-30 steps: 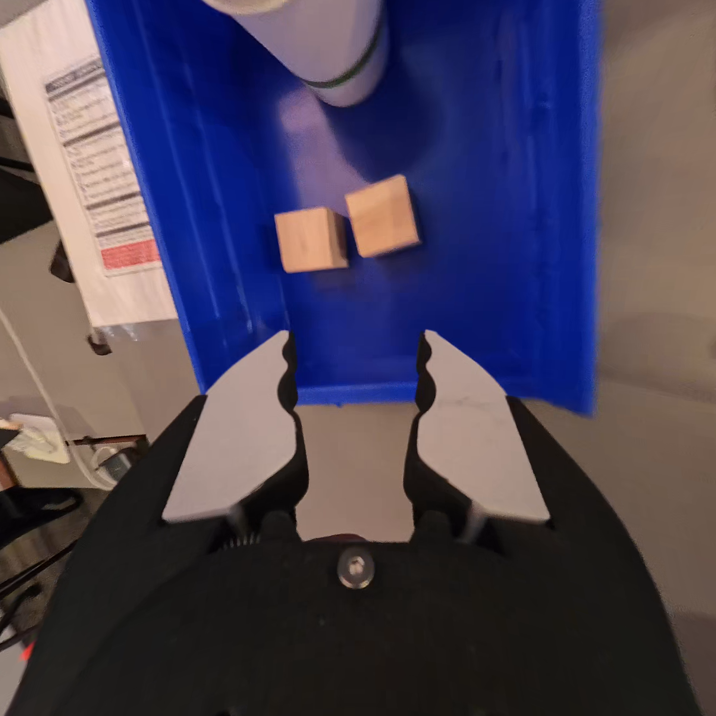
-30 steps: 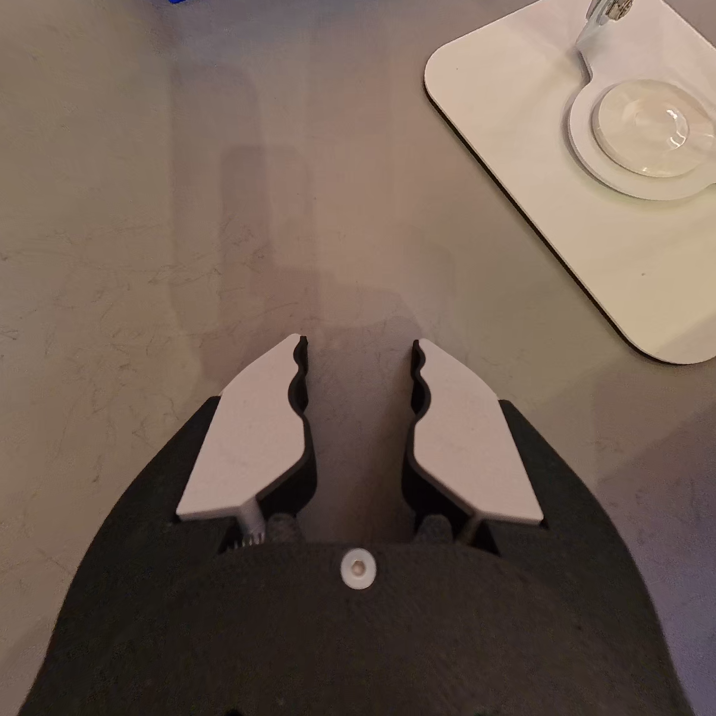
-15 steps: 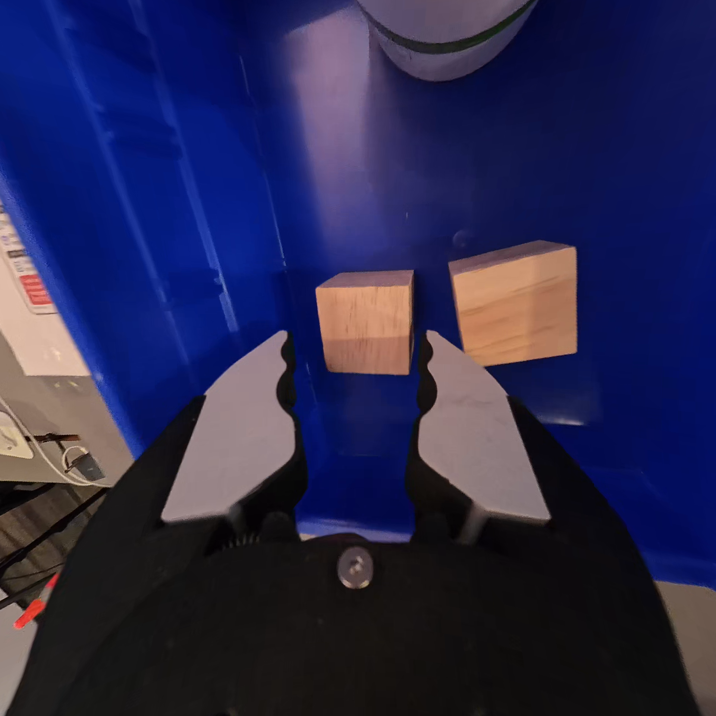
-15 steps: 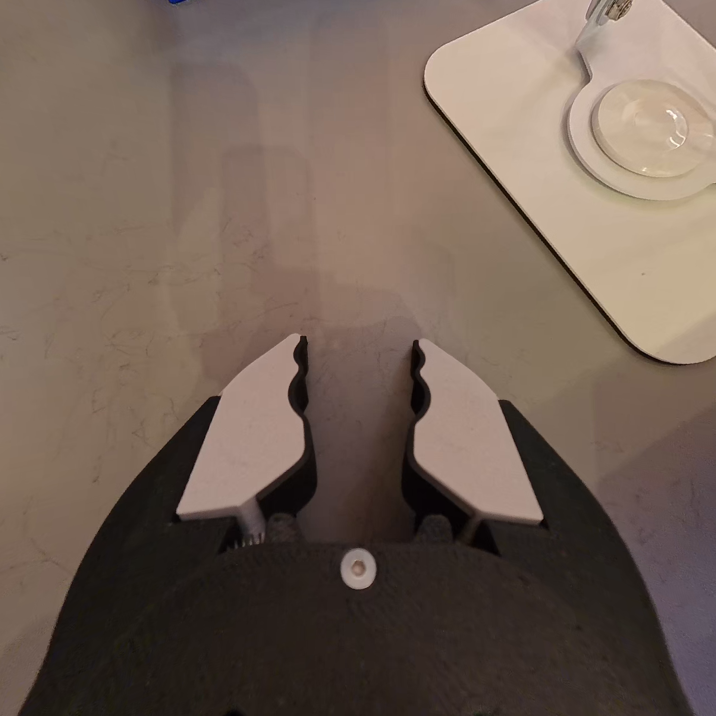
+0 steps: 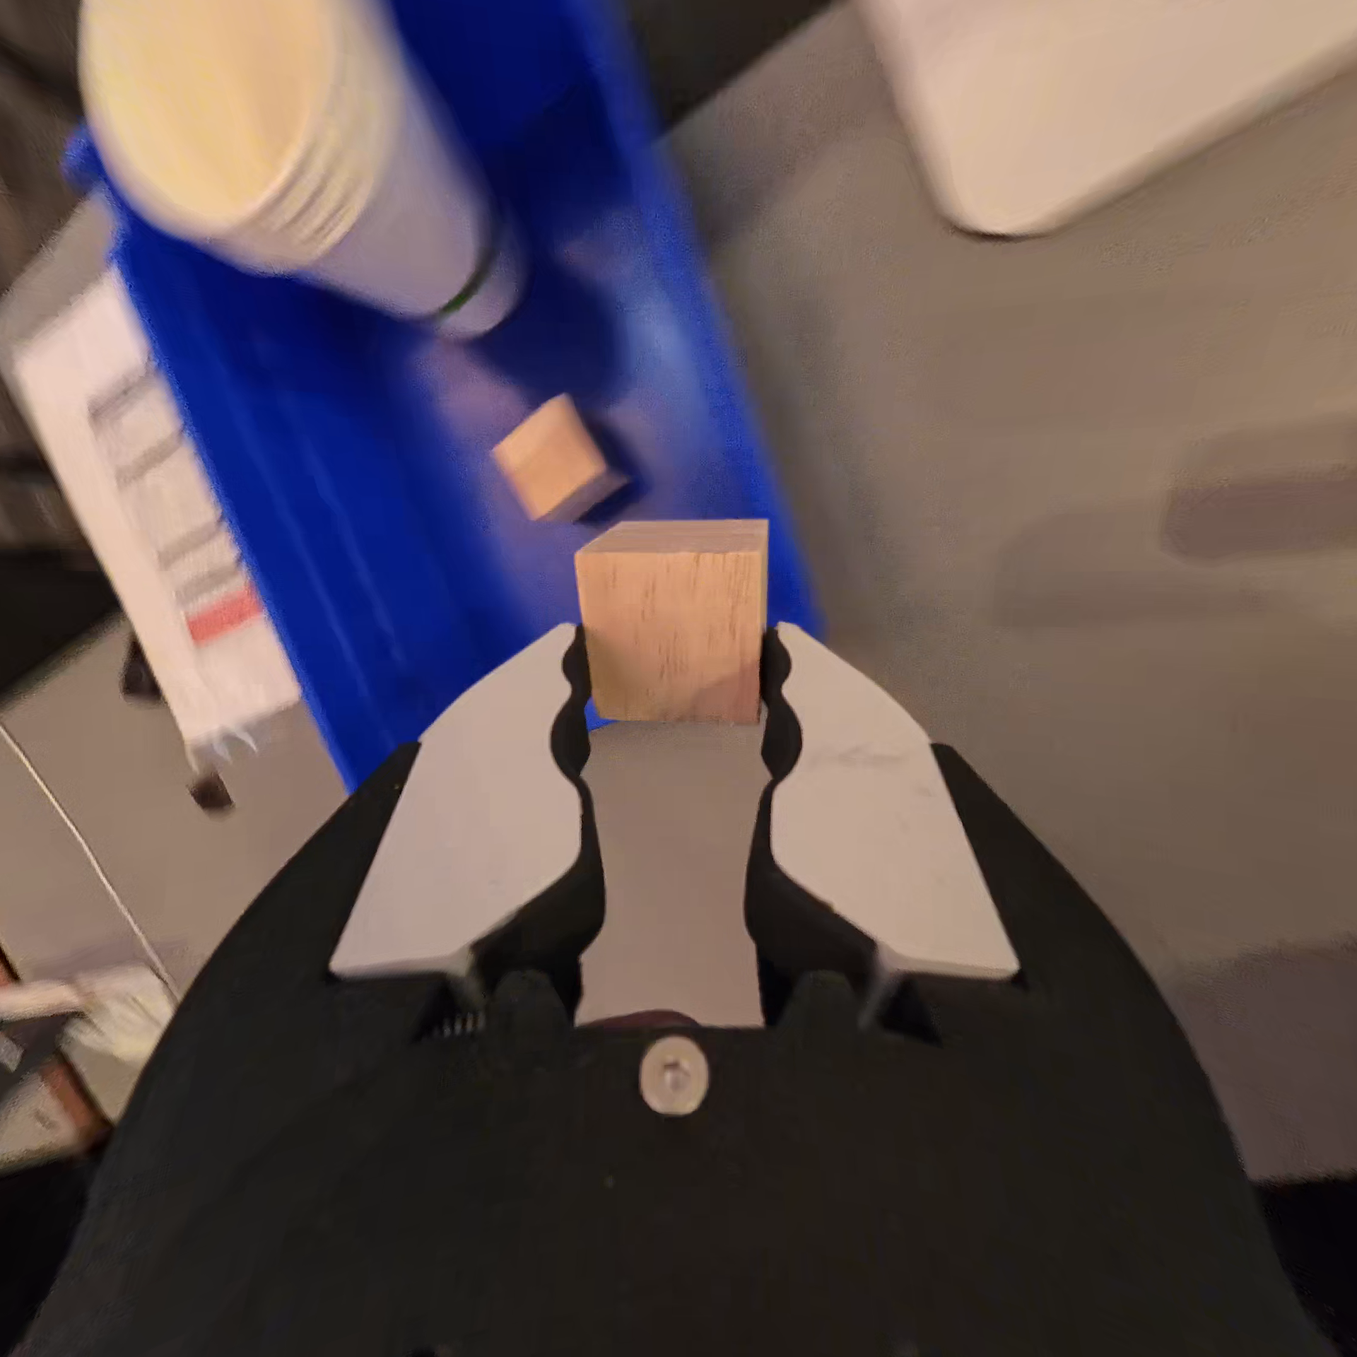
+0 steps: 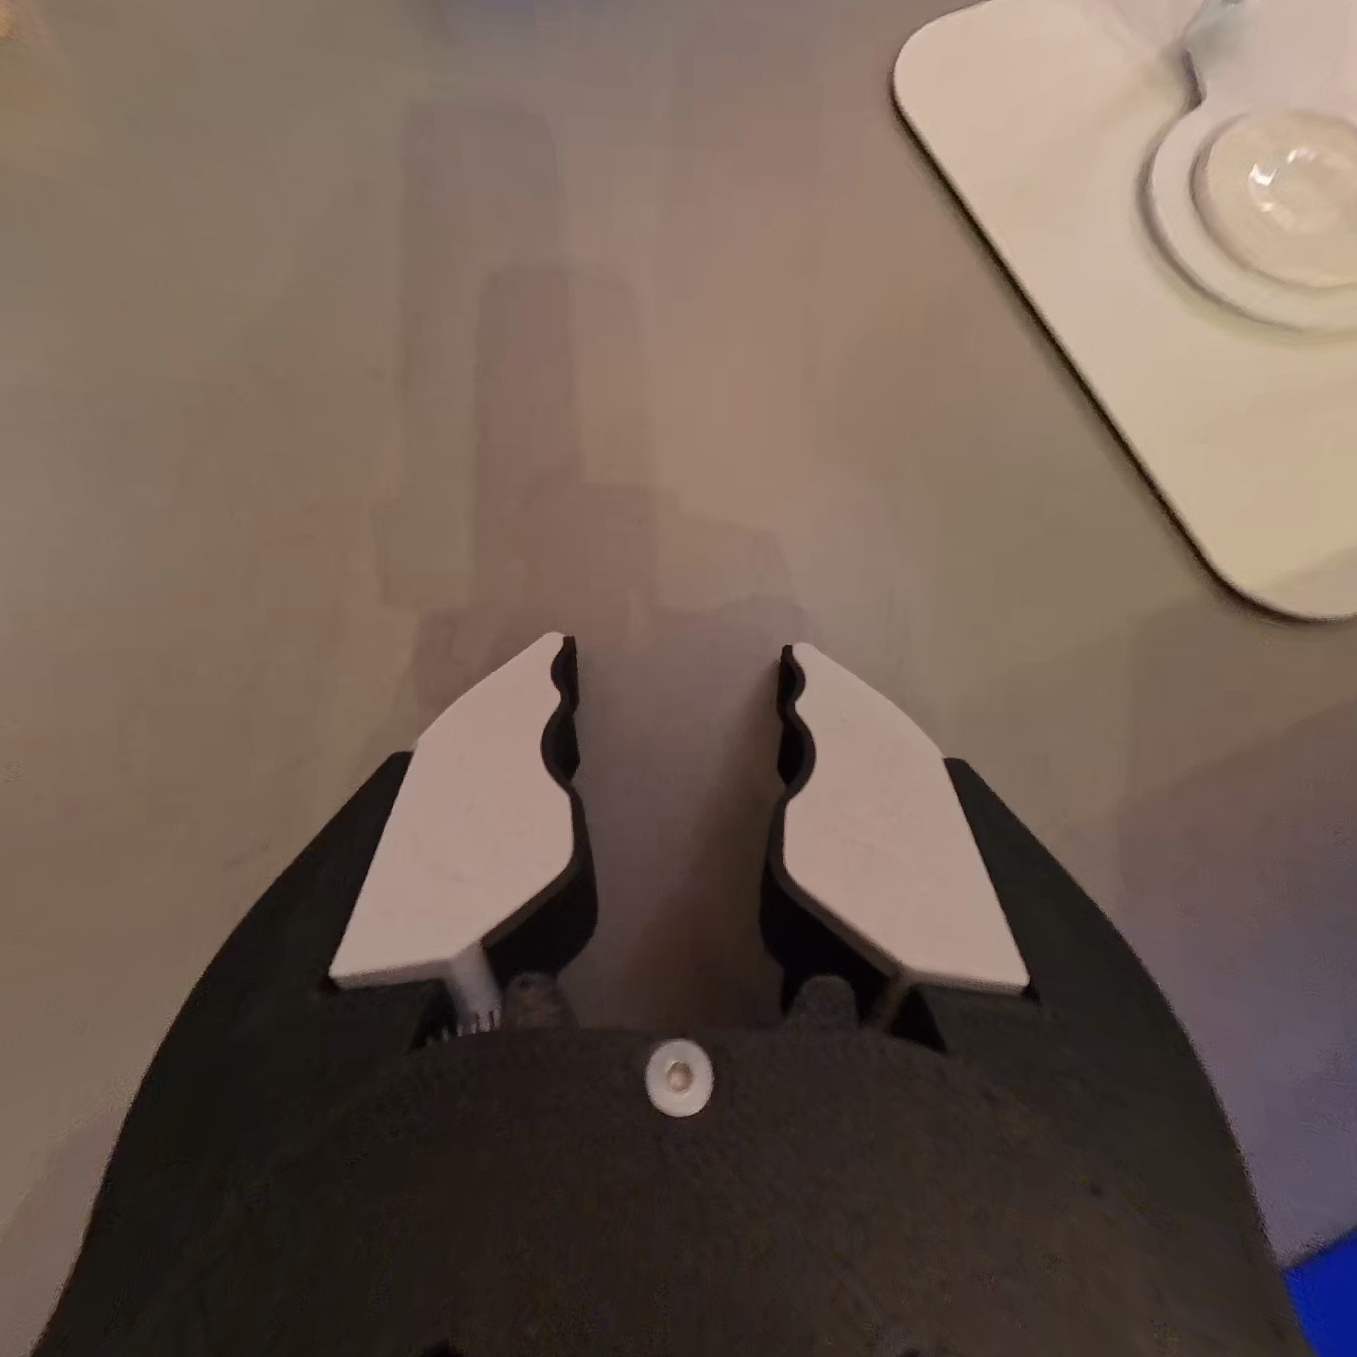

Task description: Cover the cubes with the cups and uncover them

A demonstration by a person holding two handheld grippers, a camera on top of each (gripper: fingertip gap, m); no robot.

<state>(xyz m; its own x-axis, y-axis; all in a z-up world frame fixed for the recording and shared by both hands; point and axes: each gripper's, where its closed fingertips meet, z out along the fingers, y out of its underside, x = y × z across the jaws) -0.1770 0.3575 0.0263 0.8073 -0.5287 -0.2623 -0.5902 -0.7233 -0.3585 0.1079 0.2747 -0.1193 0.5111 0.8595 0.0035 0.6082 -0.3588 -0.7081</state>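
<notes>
My left gripper (image 5: pixel 674 672) is shut on a wooden cube (image 5: pixel 672 620) and holds it up above the near end of the blue bin (image 5: pixel 352 514). A second wooden cube (image 5: pixel 554 457) lies on the bin floor beyond it. A stack of white paper cups (image 5: pixel 294 161) with a green band lies on its side in the bin, its open mouth toward the upper left. The view is blurred. My right gripper (image 6: pixel 677 664) is open and empty over the bare grey table (image 6: pixel 257 367).
A white box with a printed label (image 5: pixel 147 529) stands left of the bin. A white pad (image 6: pixel 1101 257) with a clear dome (image 6: pixel 1278 198) lies at the table's right, also blurred at the top right of the left wrist view (image 5: pixel 1087 95). A blue corner (image 6: pixel 1322 1270) shows at the right wrist view's lower right.
My left gripper reached into the bin, closed on the left cube and lifted it out toward the near end. My right gripper shifted slightly over the table, still open.
</notes>
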